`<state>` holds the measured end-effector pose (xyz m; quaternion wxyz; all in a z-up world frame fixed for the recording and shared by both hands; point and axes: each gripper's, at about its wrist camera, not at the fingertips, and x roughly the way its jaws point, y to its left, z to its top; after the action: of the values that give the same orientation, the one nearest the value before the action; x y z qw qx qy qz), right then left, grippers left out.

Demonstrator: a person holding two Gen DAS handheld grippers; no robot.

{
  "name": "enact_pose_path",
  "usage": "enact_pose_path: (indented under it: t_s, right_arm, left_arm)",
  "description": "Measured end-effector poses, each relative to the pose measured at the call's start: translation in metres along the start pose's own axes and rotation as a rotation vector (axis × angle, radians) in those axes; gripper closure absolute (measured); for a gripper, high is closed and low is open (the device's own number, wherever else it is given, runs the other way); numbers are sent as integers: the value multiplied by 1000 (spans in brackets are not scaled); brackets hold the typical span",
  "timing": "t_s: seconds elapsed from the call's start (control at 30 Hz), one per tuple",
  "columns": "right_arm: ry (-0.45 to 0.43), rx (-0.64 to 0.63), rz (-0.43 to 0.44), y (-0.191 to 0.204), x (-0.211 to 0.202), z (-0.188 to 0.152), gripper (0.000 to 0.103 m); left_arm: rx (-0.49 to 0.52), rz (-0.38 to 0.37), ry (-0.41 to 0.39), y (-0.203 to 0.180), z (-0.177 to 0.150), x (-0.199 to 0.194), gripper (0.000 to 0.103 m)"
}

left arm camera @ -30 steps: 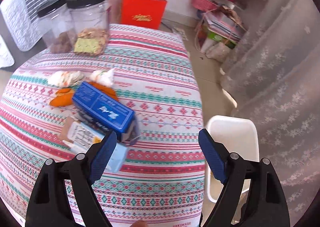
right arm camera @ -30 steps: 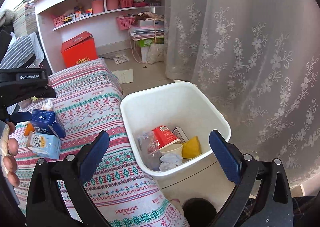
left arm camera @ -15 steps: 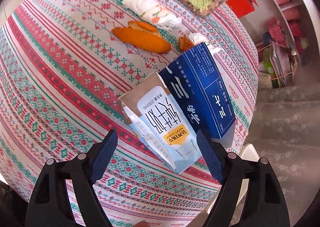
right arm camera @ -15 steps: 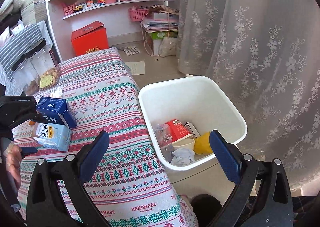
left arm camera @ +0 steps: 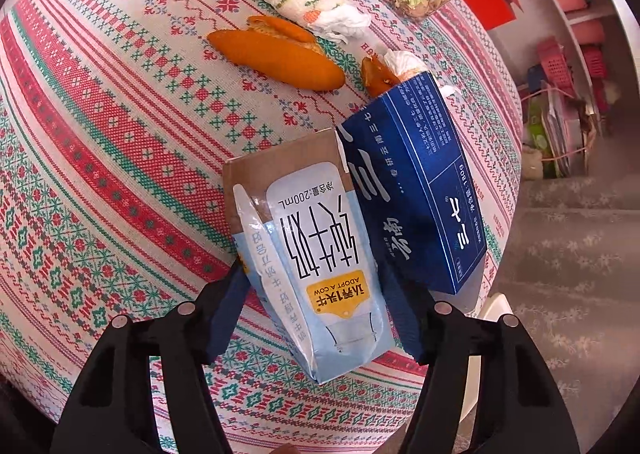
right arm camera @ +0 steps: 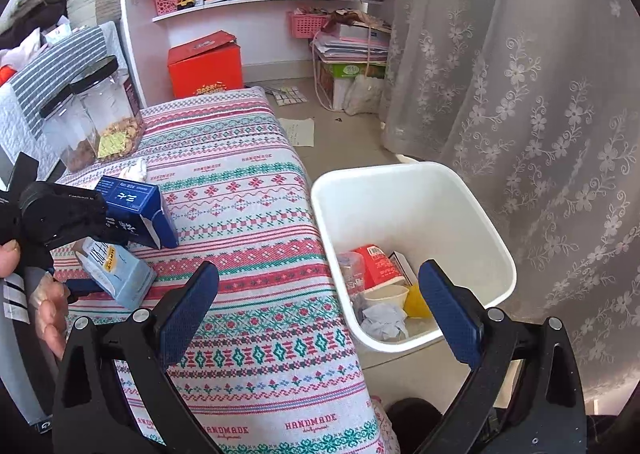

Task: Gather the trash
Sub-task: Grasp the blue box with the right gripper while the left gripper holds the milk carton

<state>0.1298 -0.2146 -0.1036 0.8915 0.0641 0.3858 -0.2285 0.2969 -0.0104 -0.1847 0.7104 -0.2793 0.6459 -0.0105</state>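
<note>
Left wrist view: left tool (left arm camera: 316, 290) closing w/ milk carton (left arm camera: 320, 266) between pads, contact not confirmed; carton lies on bench (left arm camera: 120, 142) beside blue box (left arm camera: 416, 194). Right tool (right arm camera: 316, 310) released, kept over bin (right arm camera: 496, 242) for drop-off.

- The light-blue milk carton (left arm camera: 320, 274) is showing "200mL" near its brown top, upside down, and "ADOPT A COW" on a yellow badge, with large Chinese characters between.
- The dark-blue box (left arm camera: 416, 190) is carrying white Chinese characters and the number "1809" along one side.
- The patterned cloth (right arm camera: 256, 334) over the worktop is repeating the word "HANDMADE" in red.
- Smaller print on the box is staying too fine to read.
</note>
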Motion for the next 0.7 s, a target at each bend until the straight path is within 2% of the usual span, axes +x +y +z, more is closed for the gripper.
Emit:
enact_pose_path:
  t_s: [0.13,0.23,0.3,0.4,0.53,0.7]
  right_arm:
    - [-81,-122,61,28,-1,13,7]
    - [-96,-234,144,55,6,28,7]
    - [-99,-342,207,76,9,38,7]
    - [-141,-566,226,117,15,45,7]
    - [-81,-797,277,168,39,51,7]
    - [1,-969,297,208,64,57,7]
  left_arm:
    - [26,-34,-33,16,5,-27,39]
    - [82,-28,-96,22,9,-54,39]
    - [115,-35,-128,28,13,-72,39]
    - [183,-56,-154,36,18,-98,39]
    - [255,-29,-219,48,19,-130,39]
    - [244,-55,-238,73,31,-159,39]
